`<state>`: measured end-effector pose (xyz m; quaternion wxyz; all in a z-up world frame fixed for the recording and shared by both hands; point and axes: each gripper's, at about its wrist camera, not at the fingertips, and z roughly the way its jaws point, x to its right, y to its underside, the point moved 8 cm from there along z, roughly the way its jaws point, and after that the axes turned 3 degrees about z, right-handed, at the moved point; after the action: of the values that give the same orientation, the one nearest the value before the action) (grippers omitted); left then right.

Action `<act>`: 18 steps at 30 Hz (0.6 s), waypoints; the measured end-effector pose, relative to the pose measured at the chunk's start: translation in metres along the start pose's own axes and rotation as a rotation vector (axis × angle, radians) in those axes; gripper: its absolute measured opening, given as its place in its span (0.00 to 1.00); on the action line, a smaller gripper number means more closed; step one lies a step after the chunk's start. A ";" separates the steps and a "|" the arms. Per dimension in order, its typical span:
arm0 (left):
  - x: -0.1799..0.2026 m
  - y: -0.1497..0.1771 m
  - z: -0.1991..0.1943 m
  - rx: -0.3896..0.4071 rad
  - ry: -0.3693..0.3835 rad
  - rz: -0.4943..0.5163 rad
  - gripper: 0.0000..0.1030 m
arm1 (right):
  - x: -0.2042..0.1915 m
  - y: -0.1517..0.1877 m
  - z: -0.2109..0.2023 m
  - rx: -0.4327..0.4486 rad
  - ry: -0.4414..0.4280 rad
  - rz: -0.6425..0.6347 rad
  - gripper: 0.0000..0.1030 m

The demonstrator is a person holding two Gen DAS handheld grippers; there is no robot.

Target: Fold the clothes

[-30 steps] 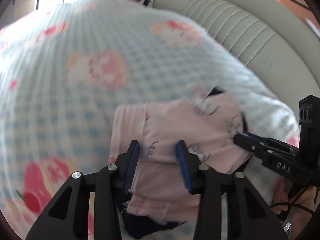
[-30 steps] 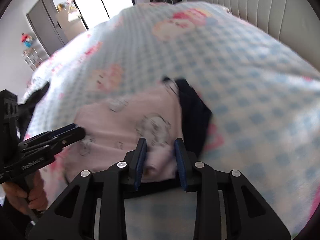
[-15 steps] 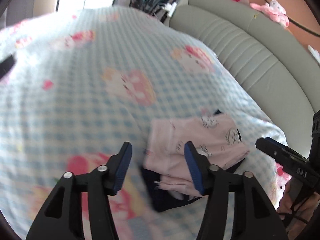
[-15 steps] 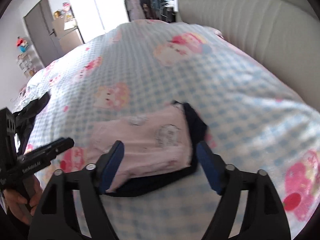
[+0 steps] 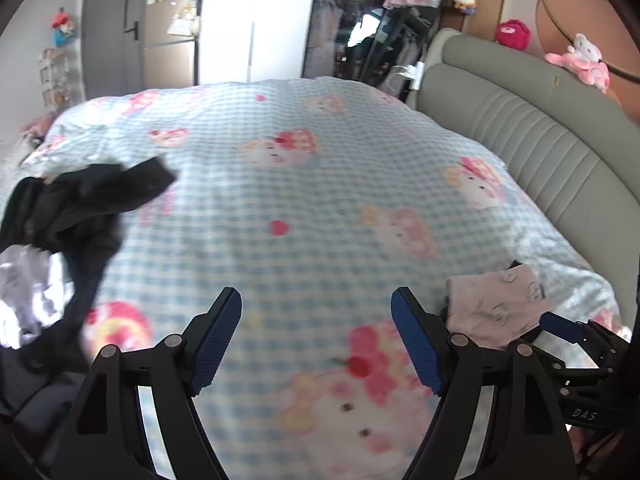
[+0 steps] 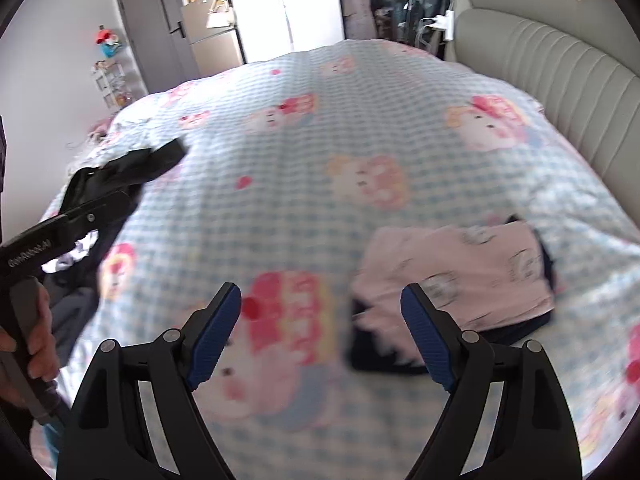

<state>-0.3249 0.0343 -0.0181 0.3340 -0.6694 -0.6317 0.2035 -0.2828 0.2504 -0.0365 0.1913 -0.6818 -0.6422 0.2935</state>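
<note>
The pale pink printed garment (image 6: 460,276) lies folded into a flat rectangle on top of a dark navy folded piece (image 6: 384,354), the two stacked near the right side of the blue-and-white checked bedspread with pink cartoon cats (image 6: 304,168), close to the grey padded ribbed headboard (image 6: 560,80). That much looks done. Well apart from it, at the left edge of the bed, a loose heap of black clothing (image 5: 72,208) lies crumpled with a white-and-lilac piece (image 5: 28,292) beside it — by the look of them, these are what is left to fold. The left gripper (image 5: 316,336) hangs above bare bedspread with its blue-padded jaws wide apart and nothing between them; the right gripper (image 6: 320,336) is likewise spread and empty, the pink stack just beyond its right finger. Lettering on the right gripper's body reads "DAS"; the white print on the left gripper's side is too blurred to read with confidence.
</note>
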 end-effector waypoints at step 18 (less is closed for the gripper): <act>-0.057 0.080 -0.137 0.057 -0.120 0.020 0.86 | -0.078 0.071 -0.092 0.100 0.037 -0.004 0.90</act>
<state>-0.1802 -0.0456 0.0124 0.3124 -0.6525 -0.6377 0.2644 -0.1692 0.1772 -0.0002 0.2378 -0.6753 -0.6245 0.3121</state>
